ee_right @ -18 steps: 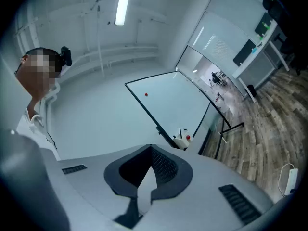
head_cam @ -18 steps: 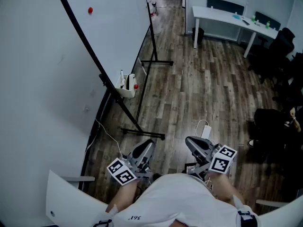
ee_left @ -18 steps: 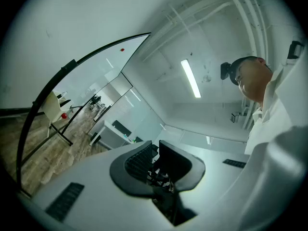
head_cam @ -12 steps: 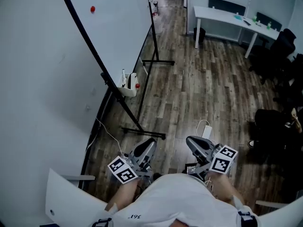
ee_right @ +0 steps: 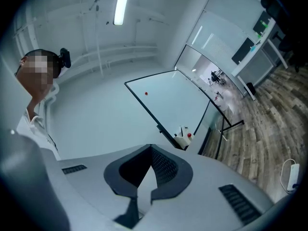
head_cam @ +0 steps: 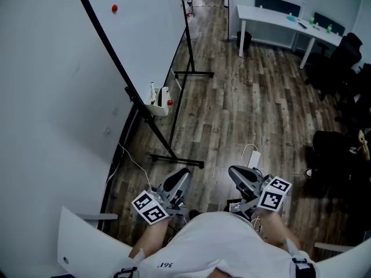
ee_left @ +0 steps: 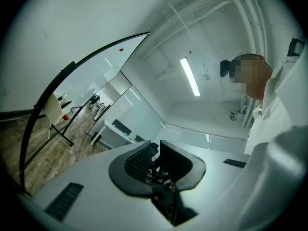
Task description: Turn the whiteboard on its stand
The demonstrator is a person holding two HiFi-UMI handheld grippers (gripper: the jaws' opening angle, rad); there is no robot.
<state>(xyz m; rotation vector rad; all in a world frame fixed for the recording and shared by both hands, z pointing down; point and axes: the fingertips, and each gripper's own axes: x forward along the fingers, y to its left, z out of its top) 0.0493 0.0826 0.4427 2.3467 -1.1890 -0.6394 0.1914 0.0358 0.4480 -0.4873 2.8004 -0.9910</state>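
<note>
The whiteboard (head_cam: 145, 33) stands tilted in its black frame at the upper left of the head view, with a red magnet (head_cam: 114, 8) on it. Its black stand (head_cam: 174, 158) rests on the wood floor, and a small white tray (head_cam: 157, 106) with markers hangs at the board's lower edge. Both grippers are held low against my body, well short of the board. My left gripper (head_cam: 184, 174) (ee_left: 155, 146) is shut and holds nothing. My right gripper (head_cam: 235, 171) (ee_right: 150, 147) has its tips together, also empty. The board (ee_right: 178, 100) lies ahead in the right gripper view.
A white wall (head_cam: 40, 126) runs along the left. A white desk (head_cam: 284, 25) and black chairs (head_cam: 342, 57) stand at the back right. A white power adapter with a cable (head_cam: 250, 158) lies on the floor before the right gripper. A dark bag (head_cam: 336, 149) sits at the right.
</note>
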